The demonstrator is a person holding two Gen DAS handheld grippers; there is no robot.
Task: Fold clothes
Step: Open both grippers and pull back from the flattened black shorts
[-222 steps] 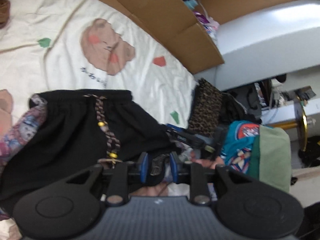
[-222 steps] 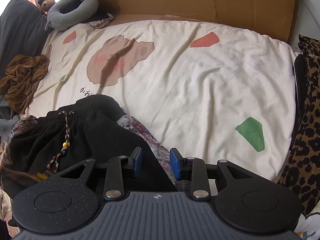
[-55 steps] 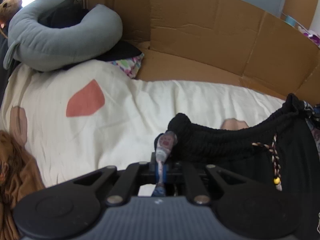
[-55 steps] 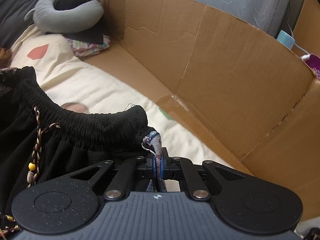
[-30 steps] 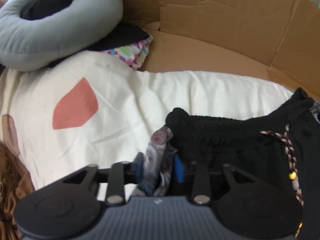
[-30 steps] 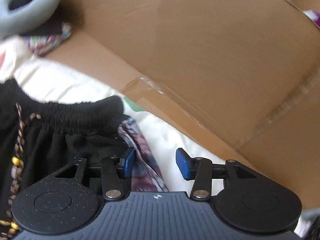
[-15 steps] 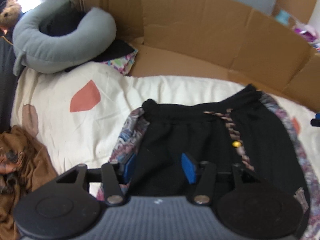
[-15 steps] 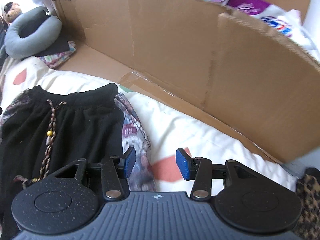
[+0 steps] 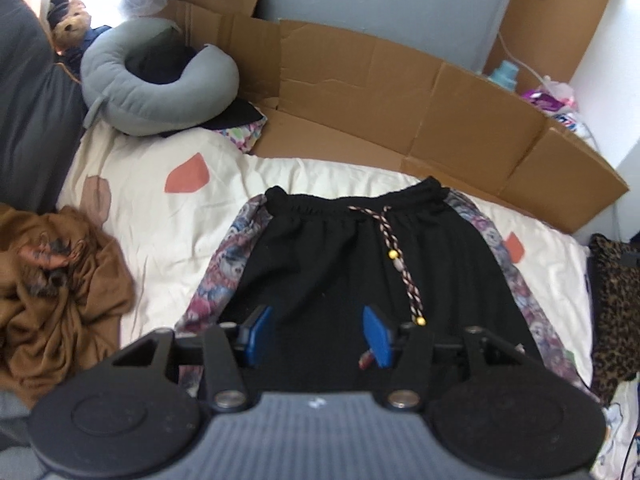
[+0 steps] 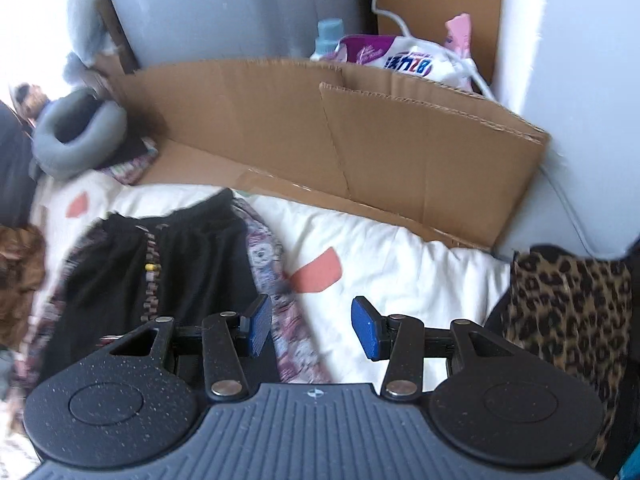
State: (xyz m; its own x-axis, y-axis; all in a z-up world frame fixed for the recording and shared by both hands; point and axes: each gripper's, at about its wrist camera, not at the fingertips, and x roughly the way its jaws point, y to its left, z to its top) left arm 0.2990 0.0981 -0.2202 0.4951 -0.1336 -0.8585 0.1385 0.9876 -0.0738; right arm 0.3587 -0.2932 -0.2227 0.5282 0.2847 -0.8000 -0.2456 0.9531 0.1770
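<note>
Left wrist view: your left gripper (image 9: 318, 334) hangs above the bed with its blue pads apart and nothing between them. Below it the black shorts (image 9: 360, 264) lie spread flat on the cream bedsheet (image 9: 160, 216), waistband toward the cardboard sheet (image 9: 400, 100) at the far side. Patterned side panels (image 9: 228, 256) run down both outer edges of the shorts. The braided drawstring (image 9: 400, 264) trails from the waistband down the front, carrying small yellow beads. A brown garment (image 9: 56, 292) sits crumpled at the left edge of the bed, apart from the shorts. A grey neck pillow (image 9: 160, 92) rests at the far left corner, with a teddy bear (image 9: 70, 24) behind it. A leopard-print cloth (image 9: 612, 300) lies at the right edge of the bed.

Right wrist view: your right gripper (image 10: 312, 330) is likewise held clear of the bed, jaws parted and empty. The shorts (image 10: 192, 256) appear at lower left, blurred, with one patterned panel passing beneath the left pad. A red patch on the bedsheet (image 10: 380, 264) shows just right of that panel. The leopard-print cloth (image 10: 568, 312) lies at the right. The cardboard sheet (image 10: 340, 136) stands along the far side, with a white and purple bag (image 10: 400, 60) behind it.
</note>
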